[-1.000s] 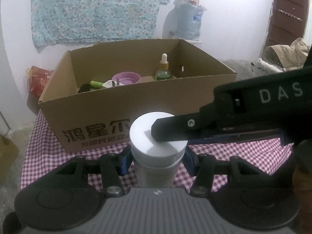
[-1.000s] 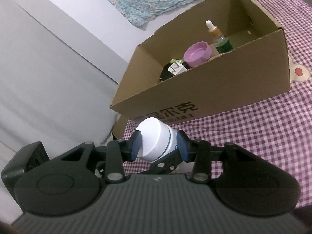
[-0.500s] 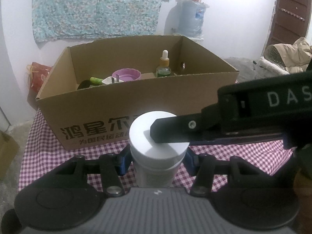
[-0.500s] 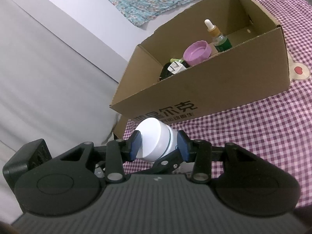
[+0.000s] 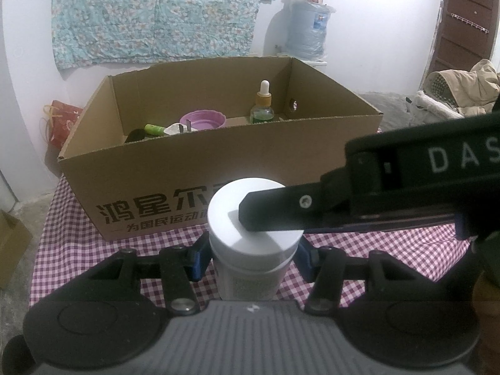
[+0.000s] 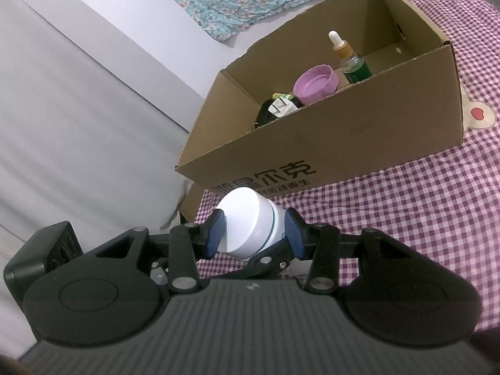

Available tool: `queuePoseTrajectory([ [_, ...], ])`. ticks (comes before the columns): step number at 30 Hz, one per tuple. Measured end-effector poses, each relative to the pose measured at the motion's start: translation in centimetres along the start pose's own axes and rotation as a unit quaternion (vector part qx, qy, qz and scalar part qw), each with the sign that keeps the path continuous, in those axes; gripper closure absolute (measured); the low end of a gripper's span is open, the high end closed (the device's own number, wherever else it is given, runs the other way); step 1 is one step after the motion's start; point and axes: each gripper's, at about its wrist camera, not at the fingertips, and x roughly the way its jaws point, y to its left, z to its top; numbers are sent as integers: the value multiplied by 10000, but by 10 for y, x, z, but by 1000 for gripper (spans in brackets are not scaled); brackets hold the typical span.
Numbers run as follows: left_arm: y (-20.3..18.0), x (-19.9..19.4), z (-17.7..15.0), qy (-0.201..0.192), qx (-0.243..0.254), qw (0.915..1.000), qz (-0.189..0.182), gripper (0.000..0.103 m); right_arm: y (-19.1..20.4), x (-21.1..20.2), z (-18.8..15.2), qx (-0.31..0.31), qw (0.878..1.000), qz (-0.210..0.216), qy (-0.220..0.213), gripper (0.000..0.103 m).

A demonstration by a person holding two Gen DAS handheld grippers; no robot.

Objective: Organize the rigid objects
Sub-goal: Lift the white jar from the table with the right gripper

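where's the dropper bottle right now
The dropper bottle stands upright inside the cardboard box, toward its far right in the left wrist view, just right of the purple lid.

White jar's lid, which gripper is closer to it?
Right. The right gripper has its jaws flanking the lid; the left gripper holds the white jar just below it.

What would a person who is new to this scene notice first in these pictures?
First, the white jar in the near centre, with both tools around it: the left tool at its body, the right tool at its lid. Behind it, an open cardboard box stands on the checked cloth. The box holds a dropper bottle and a purple lid.
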Motion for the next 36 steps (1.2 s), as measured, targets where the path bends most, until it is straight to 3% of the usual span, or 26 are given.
queuePoseTrajectory([
  [27, -3, -2, -1, -41, -26, 10000, 19, 48, 1, -1, -1, -13, 10000, -16, 4, 59],
  [36, 0, -18, 0, -272, -6, 9996, 80, 49, 12, -4, 0, -161, 9998, 35, -66, 59],
])
